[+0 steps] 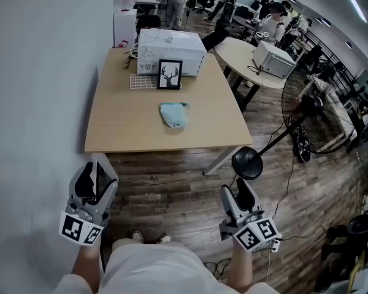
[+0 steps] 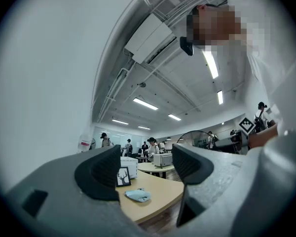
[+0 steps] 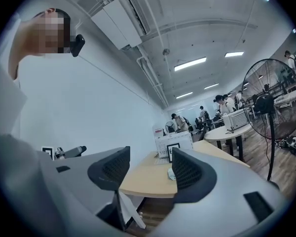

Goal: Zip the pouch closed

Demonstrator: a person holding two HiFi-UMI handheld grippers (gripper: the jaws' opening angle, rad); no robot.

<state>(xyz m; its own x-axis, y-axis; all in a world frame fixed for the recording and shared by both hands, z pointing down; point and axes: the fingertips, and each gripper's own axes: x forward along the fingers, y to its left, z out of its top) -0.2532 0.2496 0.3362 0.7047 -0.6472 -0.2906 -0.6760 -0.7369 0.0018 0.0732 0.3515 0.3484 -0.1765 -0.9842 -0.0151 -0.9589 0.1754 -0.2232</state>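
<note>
A light blue pouch (image 1: pixel 173 114) lies near the middle of the wooden table (image 1: pixel 122 127), well ahead of both grippers. My left gripper (image 1: pixel 93 177) is held low at the left, in front of the table's near edge, open with nothing between its jaws. My right gripper (image 1: pixel 237 193) hangs over the floor at the right, also open and empty. In the left gripper view the pouch (image 2: pixel 138 195) shows far off between the open jaws of the left gripper (image 2: pixel 147 169). In the right gripper view the right gripper (image 3: pixel 150 169) is open, and its right jaw hides most of the pouch (image 3: pixel 170 174).
At the table's far end stand a white appliance (image 1: pixel 170 51), a framed deer picture (image 1: pixel 169 74) and a small gridded tray (image 1: pixel 143 81). A standing fan (image 1: pixel 306 112) with a round base (image 1: pixel 247 163) is to the right. A round table (image 1: pixel 251 63) and several people are farther back. A white wall (image 1: pixel 37 72) runs along the left.
</note>
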